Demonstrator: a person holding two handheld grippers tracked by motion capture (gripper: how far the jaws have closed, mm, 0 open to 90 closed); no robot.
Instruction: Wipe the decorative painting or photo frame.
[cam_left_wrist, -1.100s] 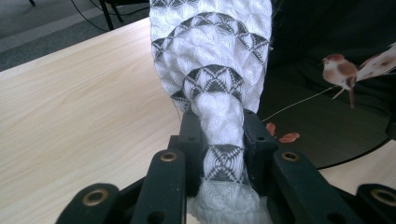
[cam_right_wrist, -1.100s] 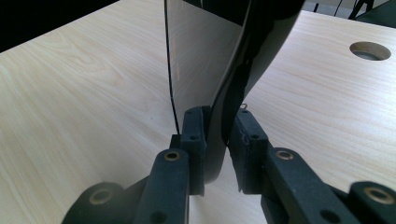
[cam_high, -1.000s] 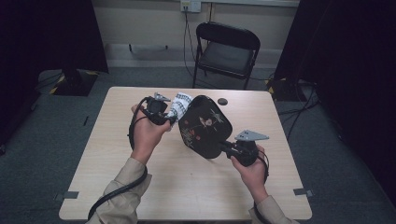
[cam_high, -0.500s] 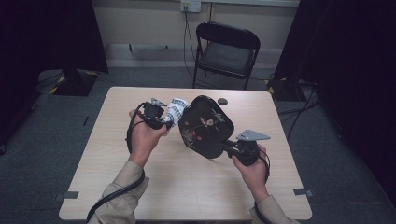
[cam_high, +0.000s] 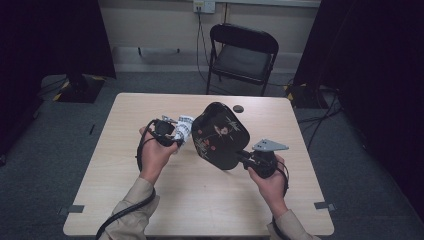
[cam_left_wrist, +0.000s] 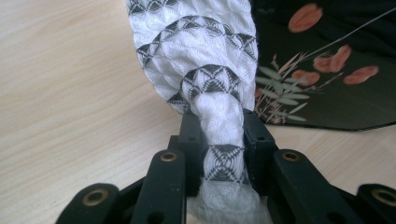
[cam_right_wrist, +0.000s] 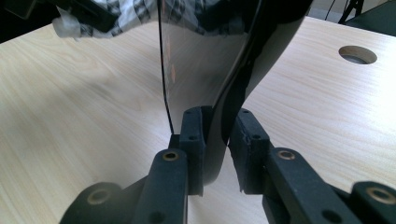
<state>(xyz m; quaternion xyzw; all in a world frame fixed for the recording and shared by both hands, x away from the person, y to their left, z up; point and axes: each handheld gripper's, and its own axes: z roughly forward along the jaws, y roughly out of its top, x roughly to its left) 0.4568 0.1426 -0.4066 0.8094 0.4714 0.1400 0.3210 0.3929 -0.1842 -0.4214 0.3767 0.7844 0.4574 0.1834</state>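
Note:
A black lacquered tray (cam_high: 220, 135) with a painted flower-and-leaf pattern is held tilted up on edge over the table. My right gripper (cam_high: 240, 156) is shut on its lower rim; in the right gripper view the jaws (cam_right_wrist: 217, 135) pinch the thin black rim of the tray (cam_right_wrist: 205, 60). My left gripper (cam_high: 176, 135) is shut on a bunched white cloth (cam_high: 182, 127) with grey diamond bands. The cloth (cam_left_wrist: 210, 70) sticks out past the gripper (cam_left_wrist: 219, 135) and touches the left side of the tray (cam_left_wrist: 327, 70).
The light wooden table (cam_high: 125, 200) has a small round hole (cam_high: 238, 108) near its far edge, just behind the tray. A black folding chair (cam_high: 242, 55) stands beyond the table. Dark curtains hang at both sides.
My left hand has come down and toward me with the cloth, from the tray's upper edge to its left side. The right hand and tray have barely moved.

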